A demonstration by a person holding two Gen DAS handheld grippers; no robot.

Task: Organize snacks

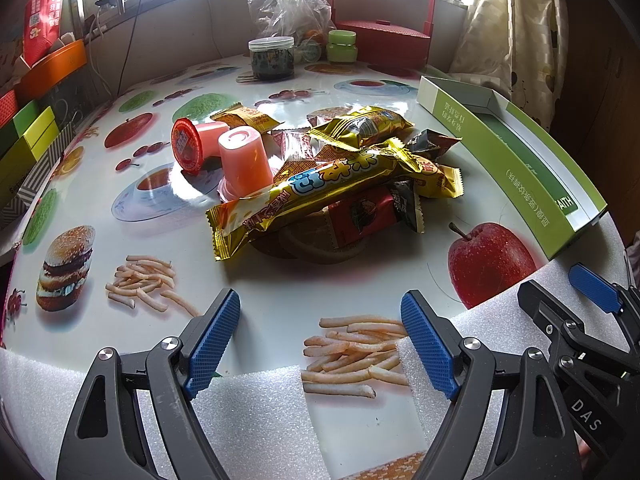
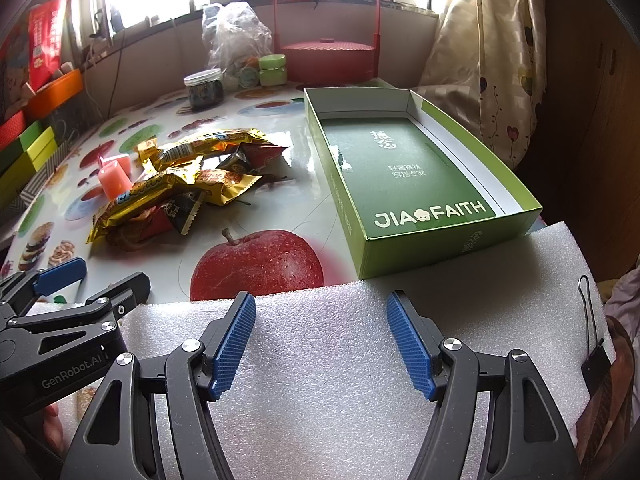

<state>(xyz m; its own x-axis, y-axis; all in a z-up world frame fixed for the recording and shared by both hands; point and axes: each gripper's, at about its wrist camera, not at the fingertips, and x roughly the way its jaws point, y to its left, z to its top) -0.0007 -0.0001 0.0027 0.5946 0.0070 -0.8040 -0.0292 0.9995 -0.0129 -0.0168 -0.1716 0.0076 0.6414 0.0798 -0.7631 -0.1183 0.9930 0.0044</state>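
A heap of snack packets [image 1: 340, 184] [image 2: 176, 184] lies mid-table, with a long gold wrapper [image 1: 312, 196] on top and red and dark packets under it. Two pink jelly cups [image 1: 244, 164] [image 2: 114, 178] sit at the heap's left side, one on its side. An empty green box [image 2: 404, 176] [image 1: 516, 160] stands open to the right of the heap. My left gripper [image 1: 320, 344] is open near the table's front edge, short of the heap. My right gripper [image 2: 320, 344] is open over white foam, just short of the box. Nothing sits between either pair of fingers.
White foam sheets [image 2: 340, 360] cover the table's front edge. At the back stand a dark jar [image 1: 271, 58], a green jar [image 1: 342, 46], a plastic bag [image 1: 284, 0] and a red basket [image 2: 326, 52]. Coloured boxes [image 1: 28, 136] line the left side. A curtain [image 2: 492, 60] hangs at the right.
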